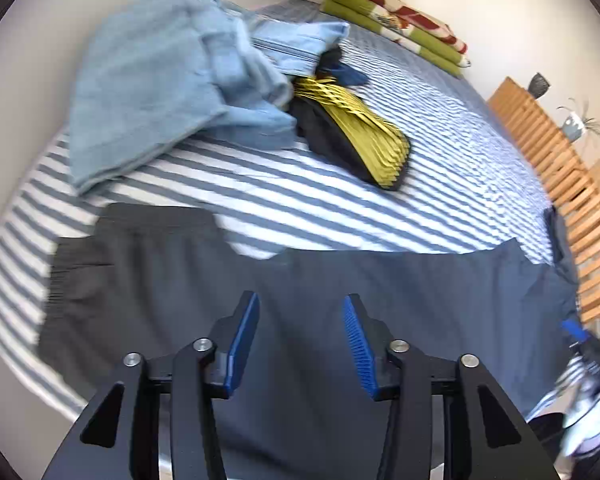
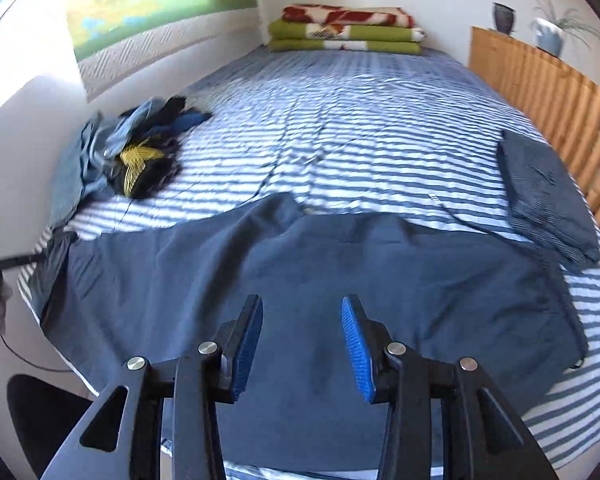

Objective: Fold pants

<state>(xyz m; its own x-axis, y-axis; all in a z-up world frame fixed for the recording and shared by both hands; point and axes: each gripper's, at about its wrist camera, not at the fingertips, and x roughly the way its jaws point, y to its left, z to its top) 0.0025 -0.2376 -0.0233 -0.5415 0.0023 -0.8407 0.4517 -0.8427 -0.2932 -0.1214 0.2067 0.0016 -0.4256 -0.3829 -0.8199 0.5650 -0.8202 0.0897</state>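
One pair of dark blue pants (image 2: 300, 280) lay spread across the near edge of the striped bed (image 2: 360, 128), waistband toward 9 o'clock and leg ends toward 3 o'clock in the right wrist view, with a raised wrinkle at the far edge near the middle. Both tools hovered over the cloth without gripping it: the left gripper (image 1: 300, 336) had its jaws wide apart and empty above the seat area, and the right gripper (image 2: 302, 336) likewise stood wide and empty above the legs. Judging by the single long panel of fabric, the legs appeared already laid one over the other, so the lengthwise fold looked done, though the pictures could not confirm it; the crosswise folds bringing the hems toward the waistband seemed to remain. A darker folded garment (image 2: 544, 196) sat near the bed's edge at 3 o'clock beside the wooden slatted rail (image 2: 548, 80), possibly a finished piece. A heap of unfolded clothes (image 2: 120, 156), pale blue denim and black-and-yellow fabric, waited at 10 o'clock, well apart from the pants. A folded green and red blanket (image 2: 346, 30) rested at 12 o'clock by the wall.
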